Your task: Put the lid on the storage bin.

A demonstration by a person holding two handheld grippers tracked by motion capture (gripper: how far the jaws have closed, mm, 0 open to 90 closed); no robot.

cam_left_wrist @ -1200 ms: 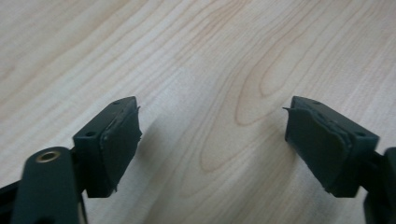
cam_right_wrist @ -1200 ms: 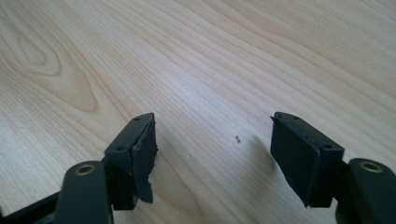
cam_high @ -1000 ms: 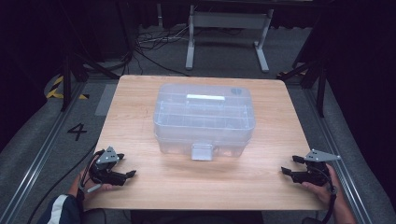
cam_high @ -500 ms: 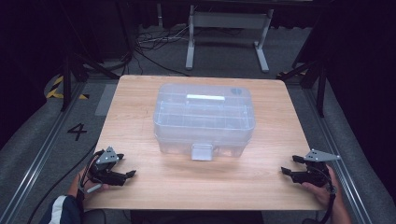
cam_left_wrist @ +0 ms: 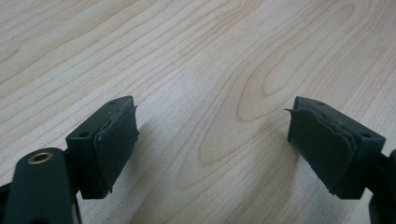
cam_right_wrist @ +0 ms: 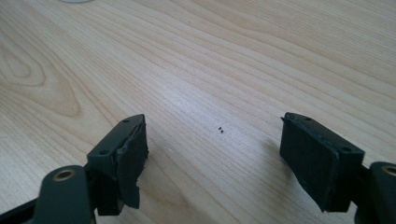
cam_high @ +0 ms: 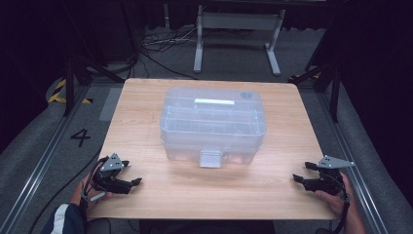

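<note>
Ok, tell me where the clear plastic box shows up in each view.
High view: the clear plastic box sits mid-table, lid on, between both grippers.
Left gripper view: not in it.
Right gripper view: no box that I can make out.
Shared landmark: the wooden table, its grain under the open fingers.

Cables (cam_high: 156, 46) are lying tangled on the grey floor (cam_high: 302, 53) beyond my wooden table (cam_high: 141, 112), a white stand (cam_high: 238, 22) is standing behind them, and a black 4 (cam_high: 80, 137) is showing on my left.
</note>
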